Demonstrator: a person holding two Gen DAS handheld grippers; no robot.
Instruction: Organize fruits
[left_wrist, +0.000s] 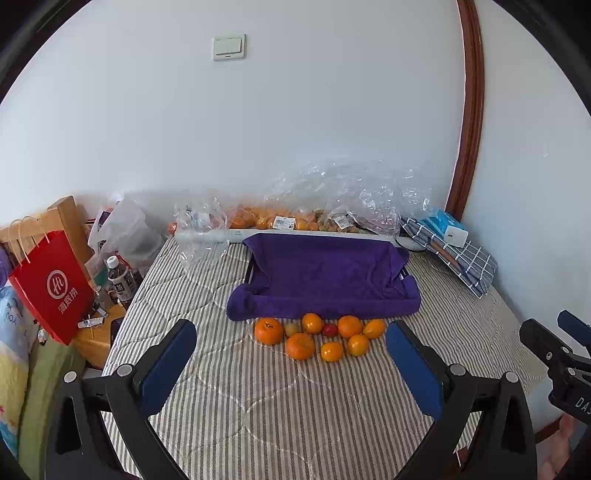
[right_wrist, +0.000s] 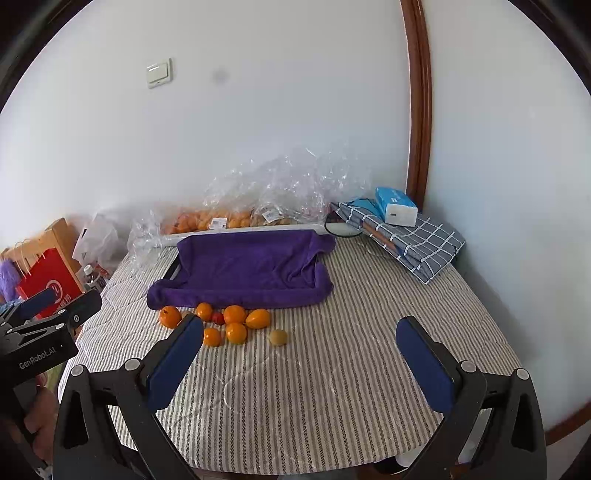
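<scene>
Together: we hold a two-finger gripper in each hand, both angled down over a table with a striped cloth (left_wrist: 295, 406).
Left gripper: our left gripper (left_wrist: 291, 345) has its blue pads spread wide, with nothing between them; it hovers above the cloth, apart from the fruit.
Right gripper: our right gripper (right_wrist: 300, 341) is likewise spread wide and empty; in the left view it shows only as a black edge at 3 o'clock.
Fruits: a cluster of oranges (left_wrist: 317, 338) lies on the cloth at the centre of the left view, just at 6 o'clock of a purple towel. Among them sits one small red fruit (left_wrist: 330, 329) and one small yellow-green fruit (left_wrist: 291, 328).
Stray fruit: in the right view a small yellowish fruit (right_wrist: 278, 337) lies alone, just at 3 o'clock of the cluster.
Purple towel: the purple towel (left_wrist: 325, 277) is draped over a tray-like shape; its front edge almost touches the nearest oranges.
Background: at 12 o'clock of the towel, clear plastic bags (left_wrist: 332, 195) holding more orange fruit lean on the wall.
Left side: at 9 o'clock stands a red paper bag (left_wrist: 51, 288).
Right side: at 2 o'clock lies a folded checked cloth (left_wrist: 458, 258) with a blue tissue pack (left_wrist: 447, 225) on top.
</scene>
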